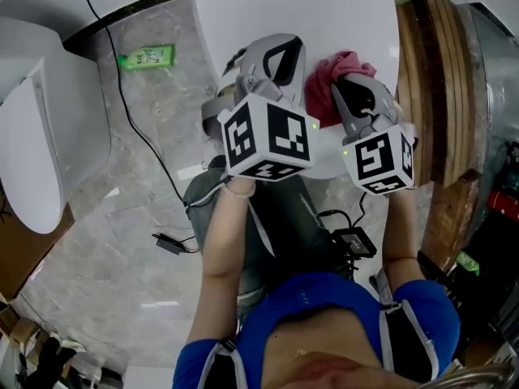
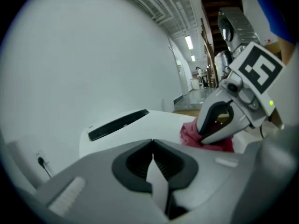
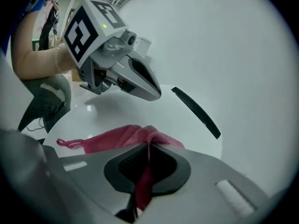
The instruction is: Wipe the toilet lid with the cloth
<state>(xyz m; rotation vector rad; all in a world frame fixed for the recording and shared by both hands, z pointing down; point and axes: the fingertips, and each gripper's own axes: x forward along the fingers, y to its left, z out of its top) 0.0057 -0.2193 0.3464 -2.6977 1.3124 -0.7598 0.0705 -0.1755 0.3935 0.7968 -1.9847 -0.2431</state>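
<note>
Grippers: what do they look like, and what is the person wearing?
Both the left gripper and the right gripper are grey plastic with black-lined jaws. Each carries a white cube printed with black square markers and showing a small green light. The person wears a blue short-sleeved shirt.

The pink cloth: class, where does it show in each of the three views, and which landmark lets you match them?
Head view: the pink cloth is at upper centre-right, on the white toilet lid.
Left gripper view: the cloth is right of centre, lying on the lid.
Right gripper view: the cloth is at bottom centre, pinched in the right claw and trailing left.
Shared landmark: the toilet lid under the cloth.
</note>
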